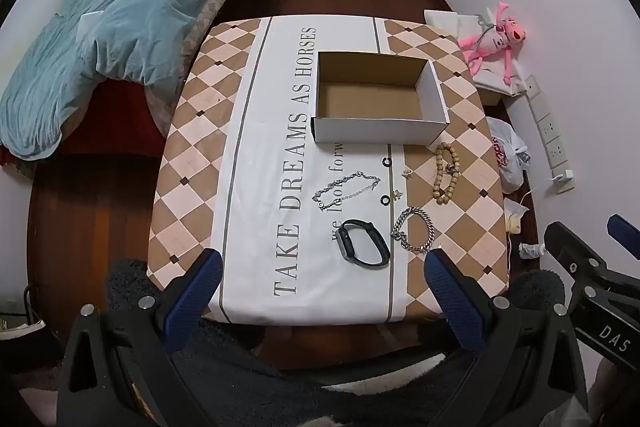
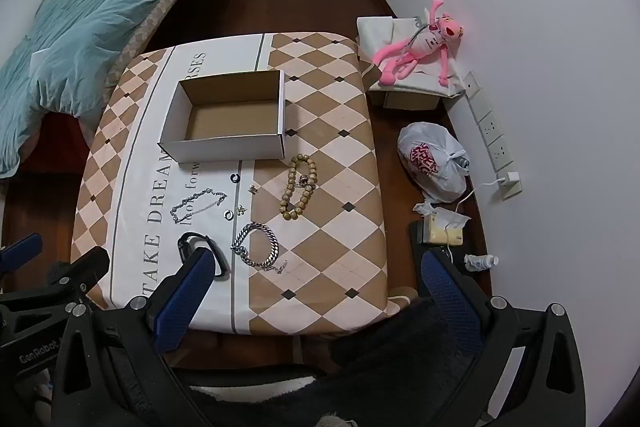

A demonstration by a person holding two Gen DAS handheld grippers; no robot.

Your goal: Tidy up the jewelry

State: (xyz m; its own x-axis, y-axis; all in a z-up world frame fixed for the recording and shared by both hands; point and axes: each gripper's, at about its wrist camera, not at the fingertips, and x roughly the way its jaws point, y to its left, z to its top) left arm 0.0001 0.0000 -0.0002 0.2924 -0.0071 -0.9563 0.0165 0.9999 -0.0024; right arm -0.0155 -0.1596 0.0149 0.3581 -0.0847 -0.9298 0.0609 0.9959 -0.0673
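An open, empty cardboard box [image 1: 380,129] [image 2: 224,149] stands on the table at the far middle. In front of it lie a wooden bead bracelet [image 1: 447,171] [image 2: 303,187], a thin silver chain [image 1: 346,189] [image 2: 198,205], a thick silver link bracelet [image 1: 414,229] [image 2: 256,245], a black smartwatch [image 1: 362,243] [image 2: 200,247], two small black rings [image 1: 386,161] [image 1: 385,201] and small charms [image 1: 396,195]. My left gripper [image 1: 322,281] is open and empty above the table's near edge. My right gripper [image 2: 316,281] is open and empty, its left finger covering part of the watch.
The table wears a checkered cloth [image 1: 192,155] with lettering. A bed with a teal quilt [image 1: 120,11] lies left. On the floor right are a pink plush toy [image 2: 420,43], a plastic bag [image 2: 434,161], a power strip [image 2: 492,131] and a small bottle [image 2: 480,261].
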